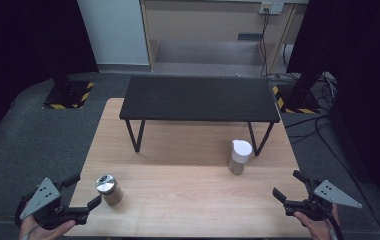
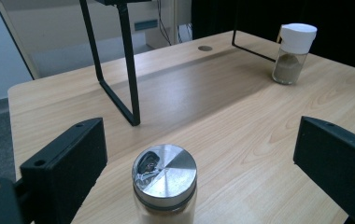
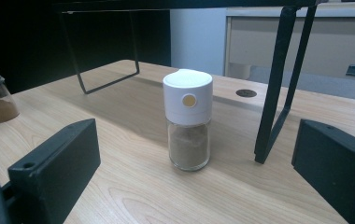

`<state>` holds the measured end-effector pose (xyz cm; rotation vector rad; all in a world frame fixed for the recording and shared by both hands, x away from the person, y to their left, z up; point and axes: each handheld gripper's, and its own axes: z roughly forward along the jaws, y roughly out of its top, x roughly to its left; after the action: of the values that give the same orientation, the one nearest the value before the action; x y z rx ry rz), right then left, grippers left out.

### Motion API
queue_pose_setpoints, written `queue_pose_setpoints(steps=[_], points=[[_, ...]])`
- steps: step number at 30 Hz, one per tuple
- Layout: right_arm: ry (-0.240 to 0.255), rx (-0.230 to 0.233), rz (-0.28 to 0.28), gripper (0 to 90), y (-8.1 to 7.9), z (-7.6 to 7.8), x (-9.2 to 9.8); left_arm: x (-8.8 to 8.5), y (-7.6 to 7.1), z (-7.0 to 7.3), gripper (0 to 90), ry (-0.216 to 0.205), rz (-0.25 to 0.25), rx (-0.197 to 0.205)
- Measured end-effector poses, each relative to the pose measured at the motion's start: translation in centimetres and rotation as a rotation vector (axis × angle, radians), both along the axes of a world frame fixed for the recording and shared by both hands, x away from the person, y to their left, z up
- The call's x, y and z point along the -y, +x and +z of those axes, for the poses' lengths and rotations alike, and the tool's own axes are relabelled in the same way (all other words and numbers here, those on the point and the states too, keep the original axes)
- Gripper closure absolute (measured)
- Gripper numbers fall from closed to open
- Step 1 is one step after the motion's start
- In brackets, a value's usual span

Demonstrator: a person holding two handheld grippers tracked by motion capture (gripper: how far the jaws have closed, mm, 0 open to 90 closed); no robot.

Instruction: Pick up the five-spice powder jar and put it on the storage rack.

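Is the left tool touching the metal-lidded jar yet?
Apart. In the left gripper view the left tool stands open, bare table showing between each jaw and the metal-lidded jar.

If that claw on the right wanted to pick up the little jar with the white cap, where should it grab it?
Probably around the clear glass body of the white-capped jar, just below the cap. It stands upright and round, so the right claw, already open, could come in level from the person's side with one jaw on each flank. The black shelf leg stands close behind it, so approaching from the front looks safest.
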<state>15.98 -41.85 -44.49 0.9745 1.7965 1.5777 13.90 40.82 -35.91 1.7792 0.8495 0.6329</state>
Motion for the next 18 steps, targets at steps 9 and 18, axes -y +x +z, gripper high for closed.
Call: queue_pose_setpoints(steps=[9,18], points=[[-0.004,0.001,0.001,1.5,0.0,0.0,0.0,-0.2,1.2,2.0,1.5,0.081,-0.014,-0.05],[0.003,0.003,-0.002,1.8,-0.1,0.0,0.0,0.3,3.3,2.3,2.3,0.158,-0.027,-0.119]])
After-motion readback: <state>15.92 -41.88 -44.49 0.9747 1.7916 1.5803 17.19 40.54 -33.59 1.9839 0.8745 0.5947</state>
